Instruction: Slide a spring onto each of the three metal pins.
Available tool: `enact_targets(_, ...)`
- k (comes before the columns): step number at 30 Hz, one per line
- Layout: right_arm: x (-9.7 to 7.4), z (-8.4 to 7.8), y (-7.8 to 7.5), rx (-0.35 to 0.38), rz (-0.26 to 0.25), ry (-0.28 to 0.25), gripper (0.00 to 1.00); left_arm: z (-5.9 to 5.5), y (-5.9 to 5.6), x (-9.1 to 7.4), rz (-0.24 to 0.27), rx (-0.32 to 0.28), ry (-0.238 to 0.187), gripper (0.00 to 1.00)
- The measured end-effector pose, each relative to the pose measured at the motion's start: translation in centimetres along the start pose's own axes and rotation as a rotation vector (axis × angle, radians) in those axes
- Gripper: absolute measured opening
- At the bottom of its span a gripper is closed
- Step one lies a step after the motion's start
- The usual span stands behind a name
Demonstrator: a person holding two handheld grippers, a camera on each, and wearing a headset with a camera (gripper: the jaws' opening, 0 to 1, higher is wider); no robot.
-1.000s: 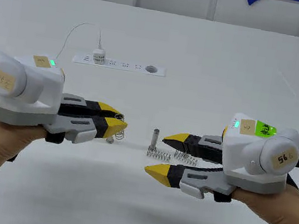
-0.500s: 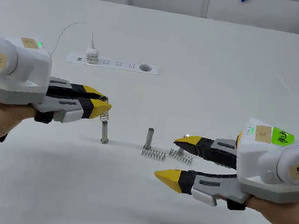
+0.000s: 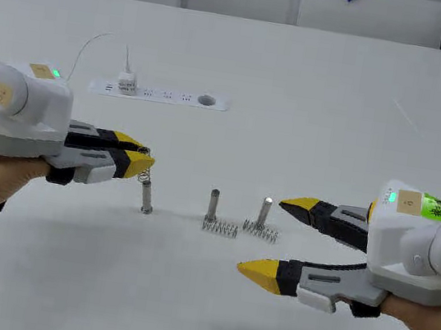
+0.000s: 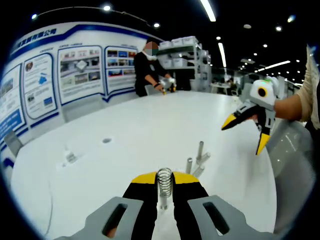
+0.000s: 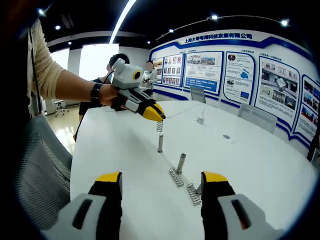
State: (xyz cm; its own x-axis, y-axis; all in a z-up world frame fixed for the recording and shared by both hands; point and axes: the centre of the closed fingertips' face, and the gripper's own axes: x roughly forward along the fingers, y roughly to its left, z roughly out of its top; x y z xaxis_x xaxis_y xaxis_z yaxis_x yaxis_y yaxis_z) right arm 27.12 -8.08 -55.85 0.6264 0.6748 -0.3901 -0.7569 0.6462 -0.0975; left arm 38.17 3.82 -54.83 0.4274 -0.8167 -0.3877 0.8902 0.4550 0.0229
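bright overhead strips | soft shadows | fisheye edges, perhaps blurred

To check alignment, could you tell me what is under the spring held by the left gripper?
The leftmost metal pin stands upright directly below the spring in the left gripper. The coils hide whether its tip is already inside.

Three cameras, one spot: from above, left and right.
The head view looked forward and down across the white table [image 3: 315, 88] from its near edge. The left gripper view ran low along its own jaws, the spring [image 4: 164, 182] close up, toward the right gripper [image 4: 242, 140]; the right gripper view faced back at the left gripper [image 5: 156, 114]. All three shared the pins [image 3: 213, 204].
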Motion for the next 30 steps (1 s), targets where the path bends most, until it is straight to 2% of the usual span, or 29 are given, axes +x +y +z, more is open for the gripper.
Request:
enact_targets(3, -0.2, 0.5, -0.1, 0.02, -0.006, -0.037, 0.74, 0.0, 0.0, 0.2, -0.002, 0.0, -0.001, 0.1)
enact_targets(9, -0.1, 0.6, -0.1, 0.035, -0.009, -0.05, 0.82, -0.1, -0.1, 0.5, -0.005, -0.002, 0.004, 0.1)
enact_targets(23, 0.0, 0.5, -0.1, 0.038, -0.012, -0.044, 0.81, -0.8, 0.2, 0.8, -0.001, -0.017, 0.018, 0.1)
enact_targets(30, 0.0, 0.4, -0.1, 0.04, -0.012, -0.042, 0.8, -0.8, 0.0, 1.1, -0.003, -0.023, 0.007, 0.1)
